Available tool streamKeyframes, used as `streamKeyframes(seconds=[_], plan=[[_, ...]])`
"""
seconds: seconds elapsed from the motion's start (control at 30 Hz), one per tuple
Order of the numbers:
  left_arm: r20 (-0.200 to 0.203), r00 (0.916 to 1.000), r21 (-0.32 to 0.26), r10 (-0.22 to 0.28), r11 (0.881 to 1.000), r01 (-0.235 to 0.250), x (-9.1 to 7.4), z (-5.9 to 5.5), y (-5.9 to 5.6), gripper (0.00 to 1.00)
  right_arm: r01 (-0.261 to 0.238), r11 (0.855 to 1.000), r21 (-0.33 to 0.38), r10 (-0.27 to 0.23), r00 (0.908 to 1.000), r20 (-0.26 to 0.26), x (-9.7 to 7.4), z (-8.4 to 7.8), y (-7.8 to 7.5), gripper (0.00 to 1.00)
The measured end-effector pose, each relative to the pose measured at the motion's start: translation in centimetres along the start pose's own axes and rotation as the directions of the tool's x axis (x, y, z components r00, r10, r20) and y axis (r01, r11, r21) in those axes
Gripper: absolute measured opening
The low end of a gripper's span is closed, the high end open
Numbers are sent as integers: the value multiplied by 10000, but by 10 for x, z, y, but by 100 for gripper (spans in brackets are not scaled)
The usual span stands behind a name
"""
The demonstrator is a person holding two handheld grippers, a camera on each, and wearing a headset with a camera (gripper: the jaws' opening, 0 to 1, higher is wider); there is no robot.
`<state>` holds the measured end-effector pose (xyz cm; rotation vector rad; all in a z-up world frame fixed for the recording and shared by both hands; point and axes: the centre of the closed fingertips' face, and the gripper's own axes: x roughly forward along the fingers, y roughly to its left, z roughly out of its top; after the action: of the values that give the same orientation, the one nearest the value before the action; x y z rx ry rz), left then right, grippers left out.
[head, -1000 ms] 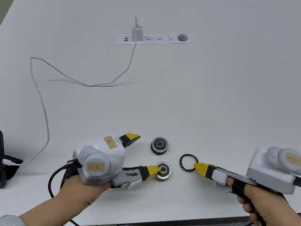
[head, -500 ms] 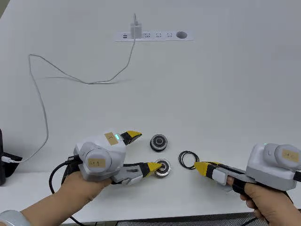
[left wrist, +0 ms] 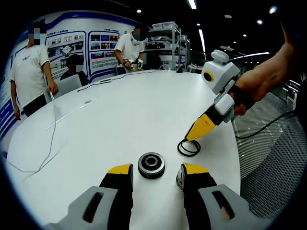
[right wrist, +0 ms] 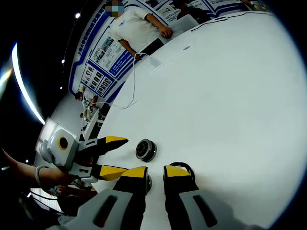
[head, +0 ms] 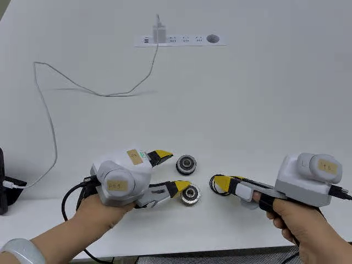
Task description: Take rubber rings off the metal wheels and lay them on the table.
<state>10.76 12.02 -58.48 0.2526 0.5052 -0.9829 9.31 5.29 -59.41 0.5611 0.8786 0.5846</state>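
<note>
Two small metal wheels lie near the table's front edge. The farther wheel point(head: 186, 163) point(left wrist: 151, 165) point(right wrist: 145, 149) wears a black rubber ring. The nearer wheel point(head: 191, 193) point(left wrist: 179, 178) looks bare and touches the left gripper's lower jaw. My left gripper point(head: 171, 170) point(left wrist: 156, 171) point(right wrist: 118, 155) is open, its jaws on either side of the ringed wheel, a little short of it. Loose black rubber rings point(head: 219, 185) point(left wrist: 189, 147) point(right wrist: 185, 166) lie flat on the table to the right. My right gripper point(head: 221, 181) point(right wrist: 155, 172) rests its tips at them, jaws slightly apart with nothing between.
A white power strip point(head: 180, 39) with a plugged charger lies at the far side, and its white cable point(head: 52, 118) loops down the left. A black object point(head: 3, 190) sits at the left edge. People point(left wrist: 29, 72) stand beyond the table.
My right gripper has moved left until its tips reach the loose rings. My left gripper has edged right toward the wheels. The wheels have stayed in place.
</note>
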Motion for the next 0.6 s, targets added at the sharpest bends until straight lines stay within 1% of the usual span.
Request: streamKeyframes(seconds=[0.17, 0.33, 0.6], plan=[[-34, 10000, 48, -19, 10000, 19, 6, 3, 1, 38, -261, 9996, 136, 260, 9996, 68, 10, 5, 8, 15], [-124, 9999, 129, -28, 9999, 30, 12, 4, 1, 35, -420, 9988, 243, 418, 9991, 75, 18, 9, 12, 15], [-325, 9994, 282, -77, 9996, 86, 20, 3, -2, 28, -534, 9981, 320, 534, 9986, 6, 24, 8, 15, 15]])
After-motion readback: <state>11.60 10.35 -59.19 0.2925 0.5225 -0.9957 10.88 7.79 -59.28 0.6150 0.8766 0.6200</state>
